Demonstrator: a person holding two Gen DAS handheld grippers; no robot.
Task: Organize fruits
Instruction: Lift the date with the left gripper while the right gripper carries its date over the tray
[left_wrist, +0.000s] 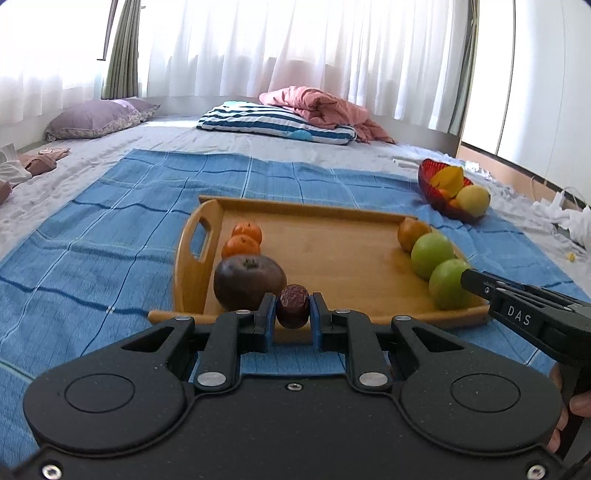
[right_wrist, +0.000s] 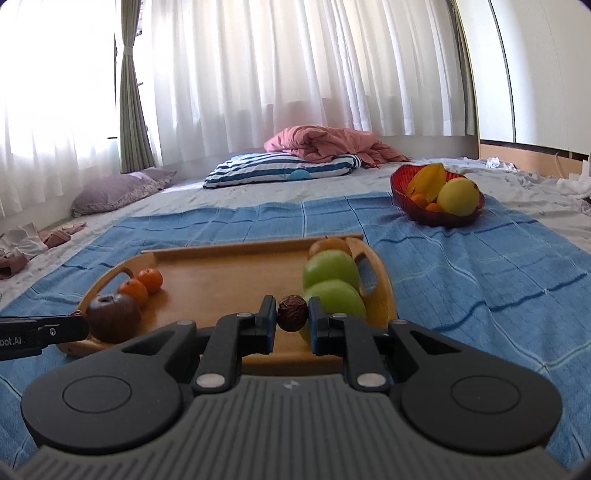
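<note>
My left gripper (left_wrist: 293, 300) is shut on a wrinkled dark red date (left_wrist: 293, 308), held above the near edge of the wooden tray (left_wrist: 314, 210). On the tray's left side lie a dark purple fruit (left_wrist: 249, 282) and two mandarins (left_wrist: 242, 240). Two green apples (left_wrist: 439, 267) and a brownish fruit (left_wrist: 408, 232) line its right side. My right gripper (right_wrist: 292, 305) is shut on a second date (right_wrist: 292, 315), just left of the green apples (right_wrist: 332, 280). The left gripper (right_wrist: 77, 323) pokes in beside the dark fruit (right_wrist: 112, 317).
A red bowl (right_wrist: 436, 218) with a yellow fruit and other pieces sits on the blue cloth (right_wrist: 461, 266) beyond the tray's right end. Pillows, a striped cushion (right_wrist: 280, 168) and a pink blanket lie farther back by the curtains. Clothes lie at the far left.
</note>
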